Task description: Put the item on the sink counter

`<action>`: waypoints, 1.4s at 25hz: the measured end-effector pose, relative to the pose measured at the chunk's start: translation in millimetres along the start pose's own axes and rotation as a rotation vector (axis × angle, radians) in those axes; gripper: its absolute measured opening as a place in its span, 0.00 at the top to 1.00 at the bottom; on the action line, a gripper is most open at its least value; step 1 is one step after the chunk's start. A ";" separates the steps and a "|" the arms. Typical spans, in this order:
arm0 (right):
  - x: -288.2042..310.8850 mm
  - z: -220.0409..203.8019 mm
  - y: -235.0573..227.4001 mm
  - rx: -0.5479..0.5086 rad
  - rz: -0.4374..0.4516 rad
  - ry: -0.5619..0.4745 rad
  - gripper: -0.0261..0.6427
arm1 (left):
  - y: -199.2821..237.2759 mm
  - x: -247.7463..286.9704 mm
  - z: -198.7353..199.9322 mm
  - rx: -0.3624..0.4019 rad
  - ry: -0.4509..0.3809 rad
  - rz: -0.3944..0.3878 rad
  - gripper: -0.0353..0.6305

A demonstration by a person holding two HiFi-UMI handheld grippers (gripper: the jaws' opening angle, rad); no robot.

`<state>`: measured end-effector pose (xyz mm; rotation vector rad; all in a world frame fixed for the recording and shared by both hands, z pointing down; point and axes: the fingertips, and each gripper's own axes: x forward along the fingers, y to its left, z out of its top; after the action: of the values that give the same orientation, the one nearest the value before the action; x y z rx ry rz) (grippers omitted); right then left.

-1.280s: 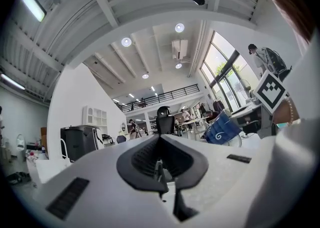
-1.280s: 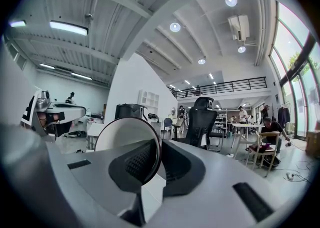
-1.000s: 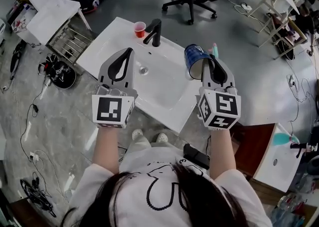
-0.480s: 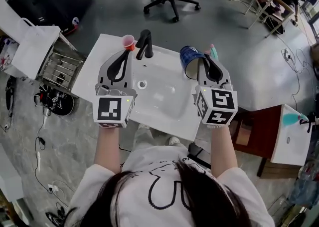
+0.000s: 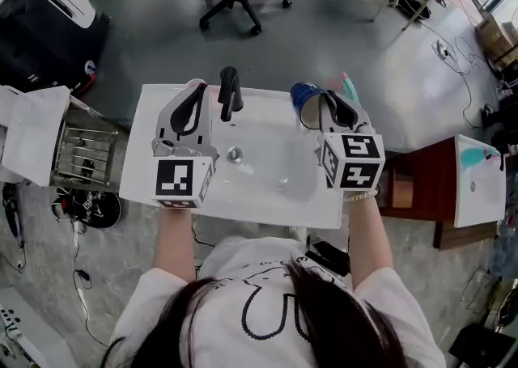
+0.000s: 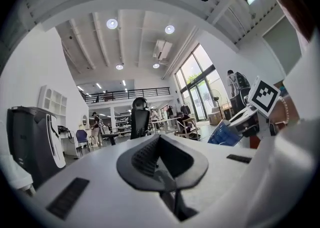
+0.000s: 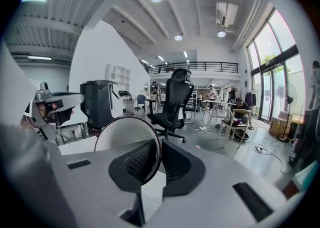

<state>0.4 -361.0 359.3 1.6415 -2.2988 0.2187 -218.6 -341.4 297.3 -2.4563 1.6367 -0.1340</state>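
Carry step, judged: cup in the grip, not yet set down. Gripping blue cup (image 5: pixel 306 101) with right tool (image 5: pixel 330 107), clamped on the cup wall at the rim. One pad inside against the white lining, the other outside, going by the right gripper view. Held in the air above the back-right part of the white sink surface (image 5: pixel 139 144), near the edge of the basin (image 5: pixel 267 166) and right of the black faucet (image 5: pixel 229 91). No contact with the surface visible from the head view. Gap above it impossible to judge.

Left tool (image 5: pixel 193 103) closed, nothing between the pads. Hovering over the left side of the surface, just left of the faucet. Probably no part in the placing.

Next move, as a guess:
- Bring the cup down onto a flat part of the surface beside the basin, not into it.
- Turn the wrist to get the base underneath.
- Spread the jaws only after seating the base flat.
- Back off without snagging the rim.

Only a narrow flat strip on the right, so careful aim needed. Small pink-and-teal object (image 5: pixel 348 83) just behind the cup, identity unclear, worth steering clear of.

Cup look: dark blue outside with a lighter pattern, too small to read. Plain white inside, round open mouth, apparently empty. Tipped on its side in the grip, mouth toward the person, base pointing away. Rigid-looking and probably light. Likely to roll or topple if released while tilted.
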 end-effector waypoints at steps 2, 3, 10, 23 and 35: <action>10.7 -10.0 1.4 0.004 -0.009 0.047 0.88 | 4.7 5.5 -5.9 -0.007 -0.003 -0.019 0.93; 16.4 -14.6 2.3 0.010 -0.009 0.069 0.88 | 7.3 7.9 -8.6 -0.010 -0.004 -0.028 0.93; 56.5 -37.8 15.9 -0.040 0.047 0.230 0.88 | 28.7 20.1 -26.2 -0.044 0.000 -0.051 0.93; 120.1 -94.1 44.4 -0.157 0.221 0.555 0.88 | 49.9 36.5 -52.3 -0.094 0.032 -0.051 0.93; 165.6 -129.5 43.2 -0.247 0.348 0.736 0.88 | 53.3 51.9 -67.9 -0.103 0.060 -0.054 0.93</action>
<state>-69.0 -456.1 538.8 0.8298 -1.9049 0.4970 -258.8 -416.3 351.5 -2.5984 1.6408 -0.1352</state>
